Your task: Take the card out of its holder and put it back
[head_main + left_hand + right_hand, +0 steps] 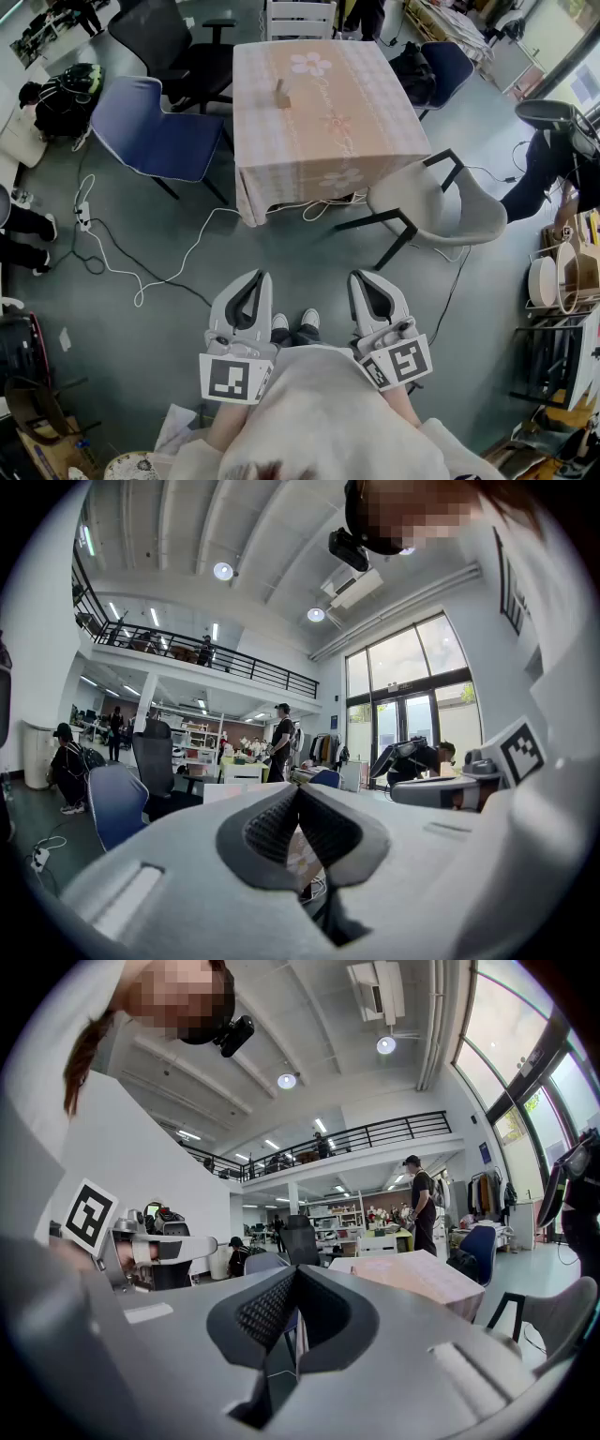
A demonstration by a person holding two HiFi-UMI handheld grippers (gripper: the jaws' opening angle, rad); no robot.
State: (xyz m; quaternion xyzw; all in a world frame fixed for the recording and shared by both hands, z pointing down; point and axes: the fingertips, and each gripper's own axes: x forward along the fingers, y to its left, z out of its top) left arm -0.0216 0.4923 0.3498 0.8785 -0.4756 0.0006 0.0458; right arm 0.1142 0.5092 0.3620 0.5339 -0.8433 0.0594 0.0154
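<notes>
In the head view a small brown card holder (280,93) stands upright on the far left part of a table (328,141) covered with a pink flowered cloth; I cannot make out the card itself. Both grippers are held close to the person's body, well short of the table and above the floor. The left gripper (251,279) has its jaws closed together with nothing between them, and the left gripper view shows its tips (298,794) meeting. The right gripper (369,277) is shut and empty too, with its tips (295,1274) touching and the table (417,1274) ahead to the right.
A pale grey chair (436,202) stands at the table's near right corner and a blue chair (155,131) at its left. A black office chair (169,42) and a white chair (300,17) stand beyond. White cables (141,272) trail over the floor. People stand at the room's edges.
</notes>
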